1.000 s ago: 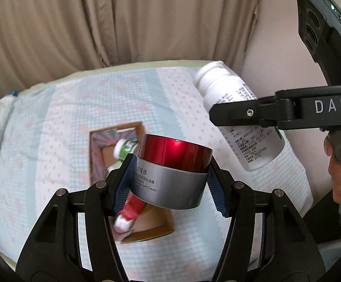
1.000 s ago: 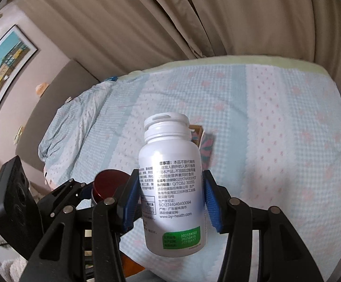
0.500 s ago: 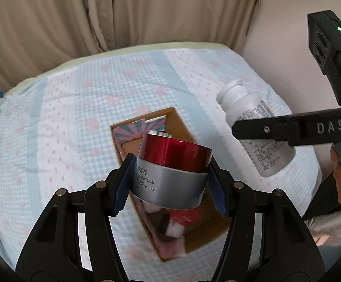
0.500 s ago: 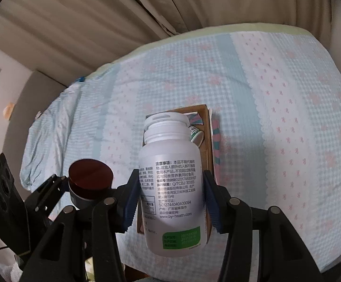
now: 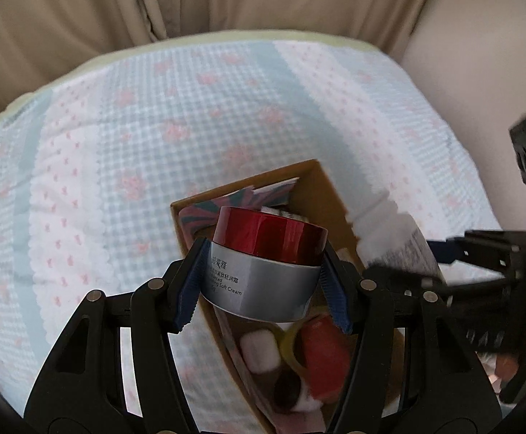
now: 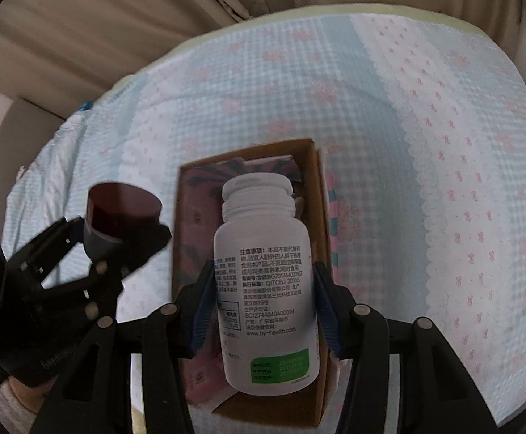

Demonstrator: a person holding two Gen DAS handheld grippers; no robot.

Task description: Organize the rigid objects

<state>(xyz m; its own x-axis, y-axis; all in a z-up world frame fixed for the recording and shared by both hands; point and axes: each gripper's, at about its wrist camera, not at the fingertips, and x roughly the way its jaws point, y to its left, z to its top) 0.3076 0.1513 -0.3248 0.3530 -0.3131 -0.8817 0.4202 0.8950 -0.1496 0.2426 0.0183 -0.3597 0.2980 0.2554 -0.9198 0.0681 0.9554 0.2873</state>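
Observation:
A grey cream jar (image 5: 263, 275) with a red lid sits between the blue pads of my left gripper (image 5: 264, 282), which is shut on it, above the near end of an open cardboard box (image 5: 329, 188). In the right wrist view my right gripper (image 6: 264, 307) is shut on a white pill bottle (image 6: 264, 278), cap pointing away, over the same box (image 6: 308, 155). The bottle (image 5: 395, 242) shows blurred at the right of the left wrist view. The jar (image 6: 116, 213) and the left gripper appear left of the box in the right wrist view.
The box lies on a bed (image 5: 125, 152) with a pale blue and white cover dotted pink. Inside it lie a red tube (image 5: 324, 358), a white cap (image 5: 259, 350) and a patterned flat thing (image 5: 226, 202). Beige curtains (image 5: 197, 0) hang behind the bed.
Both grippers have come down toward the box, which now looks larger and nearer. The jar and the bottle stay gripped. The bottle has dropped lower at the right of the left wrist view.

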